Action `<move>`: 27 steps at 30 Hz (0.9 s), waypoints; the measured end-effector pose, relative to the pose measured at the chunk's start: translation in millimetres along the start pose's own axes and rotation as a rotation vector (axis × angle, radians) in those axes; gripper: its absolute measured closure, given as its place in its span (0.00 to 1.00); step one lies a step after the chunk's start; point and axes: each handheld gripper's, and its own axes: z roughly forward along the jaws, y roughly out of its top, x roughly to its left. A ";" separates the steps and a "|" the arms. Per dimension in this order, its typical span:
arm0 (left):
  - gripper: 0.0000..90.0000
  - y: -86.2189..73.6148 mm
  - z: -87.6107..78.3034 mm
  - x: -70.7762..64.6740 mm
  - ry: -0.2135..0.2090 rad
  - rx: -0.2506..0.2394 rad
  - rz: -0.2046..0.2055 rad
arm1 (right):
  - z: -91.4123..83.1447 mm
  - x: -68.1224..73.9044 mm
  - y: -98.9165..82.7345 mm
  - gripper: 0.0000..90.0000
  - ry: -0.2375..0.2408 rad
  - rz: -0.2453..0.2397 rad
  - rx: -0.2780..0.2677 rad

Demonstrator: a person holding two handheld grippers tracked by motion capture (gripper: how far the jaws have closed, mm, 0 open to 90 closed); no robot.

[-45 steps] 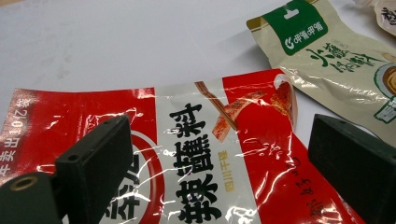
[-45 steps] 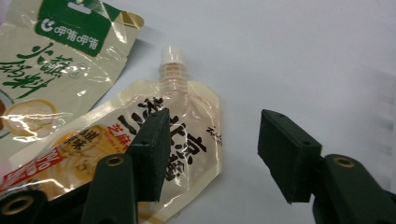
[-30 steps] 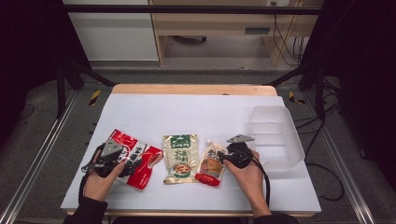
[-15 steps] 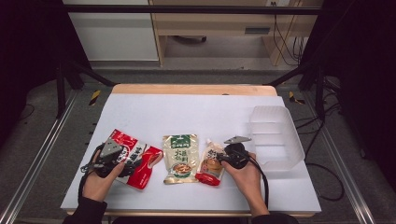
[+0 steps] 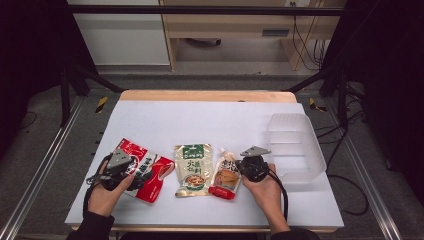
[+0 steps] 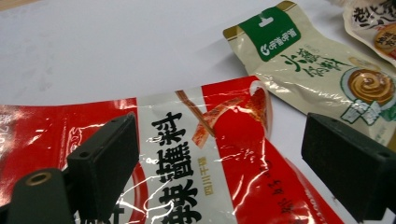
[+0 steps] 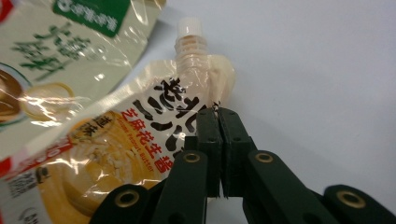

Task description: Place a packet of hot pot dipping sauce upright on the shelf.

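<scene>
Clear plastic bin [image 5: 294,145] sits at the worktop's right edge; right gripper [image 7: 217,116] jaws have just clenched on the spouted pouch [image 7: 140,144], green packet [image 5: 193,170] just beside; left gripper [image 6: 219,163] released over the red packet [image 6: 210,154]

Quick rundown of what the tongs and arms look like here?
Both tongs are black, each with a black trailing cable and a grey three-cornered plate on top. Left tongs have blocky rectangular jaws; right tongs show brass-coloured pivot rivets on black links. The person wears dark long sleeves.
</scene>
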 end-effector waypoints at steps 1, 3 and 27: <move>0.13 1.3 -0.2 -1.4 -0.006 -0.002 0.004 | -5.7 1.3 2.6 1.00 0.009 -0.001 -0.023; 0.14 5.6 0.0 -6.0 -0.031 0.009 0.028 | -15.7 3.9 8.0 1.00 0.021 -0.016 -0.062; 0.29 102.6 -5.2 -61.0 -0.201 -0.024 0.291 | -77.4 75.1 85.6 1.00 0.278 -0.300 -0.249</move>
